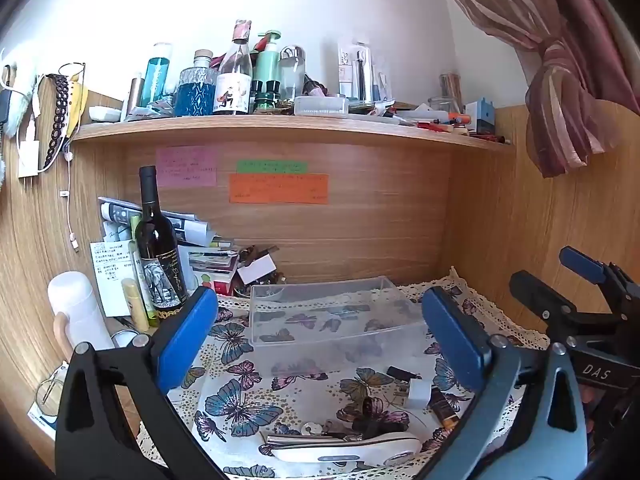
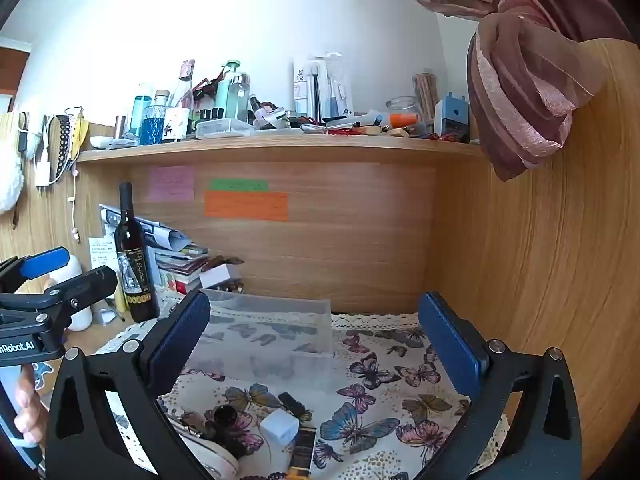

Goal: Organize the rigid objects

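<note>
A clear plastic box [image 1: 332, 320] stands empty on the butterfly cloth; it also shows in the right wrist view [image 2: 272, 332]. In front of it lie small items: a white plug adapter [image 1: 418, 394] [image 2: 280, 428], a black clip [image 1: 402, 374], a brown lighter [image 1: 444, 408] [image 2: 302, 450], keys [image 1: 320, 430] and a white flat device [image 1: 348, 450]. My left gripper [image 1: 320, 340] is open above the cloth, short of the items. My right gripper [image 2: 316, 340] is open, above the plug adapter. Both are empty.
A dark wine bottle [image 1: 158, 256] [image 2: 134, 264], a white bottle [image 1: 78, 308] and stacked papers [image 1: 208, 256] stand at the left. A crowded shelf [image 1: 280, 126] hangs above. A wooden side wall [image 2: 540, 280] and a curtain [image 2: 528, 92] are at the right.
</note>
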The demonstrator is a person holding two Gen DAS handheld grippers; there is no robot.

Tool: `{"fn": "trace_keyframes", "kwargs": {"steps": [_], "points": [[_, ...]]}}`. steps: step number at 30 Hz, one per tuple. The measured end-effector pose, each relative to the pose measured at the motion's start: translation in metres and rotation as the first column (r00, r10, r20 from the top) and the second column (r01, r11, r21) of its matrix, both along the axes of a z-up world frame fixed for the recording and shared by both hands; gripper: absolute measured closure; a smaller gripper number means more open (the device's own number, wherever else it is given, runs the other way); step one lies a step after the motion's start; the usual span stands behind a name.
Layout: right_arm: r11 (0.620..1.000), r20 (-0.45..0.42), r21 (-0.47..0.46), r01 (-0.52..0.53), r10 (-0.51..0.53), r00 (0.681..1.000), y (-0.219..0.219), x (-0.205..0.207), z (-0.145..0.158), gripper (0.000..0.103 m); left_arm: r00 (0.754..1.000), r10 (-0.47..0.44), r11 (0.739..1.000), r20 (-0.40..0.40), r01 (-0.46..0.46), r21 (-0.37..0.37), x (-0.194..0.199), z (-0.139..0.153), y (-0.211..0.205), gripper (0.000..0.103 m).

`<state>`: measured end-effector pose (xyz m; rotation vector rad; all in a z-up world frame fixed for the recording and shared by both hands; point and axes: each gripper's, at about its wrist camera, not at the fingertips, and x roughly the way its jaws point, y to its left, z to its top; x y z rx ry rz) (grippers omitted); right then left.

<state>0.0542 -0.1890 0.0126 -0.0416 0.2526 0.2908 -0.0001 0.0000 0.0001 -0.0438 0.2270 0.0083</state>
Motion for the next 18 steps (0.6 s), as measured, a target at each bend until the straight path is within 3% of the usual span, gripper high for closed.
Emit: {"fn": "trace_keyframes", "kwargs": {"steps": [18], "points": [[1.0,0.02,-0.003,0.019,-0.019,1.0,0.001,-0.004,-0.002,0.0,0.999,-0.016,1.0,0.034,0.015,0.024,-0.007,0.007,-0.009,0.0]]}}
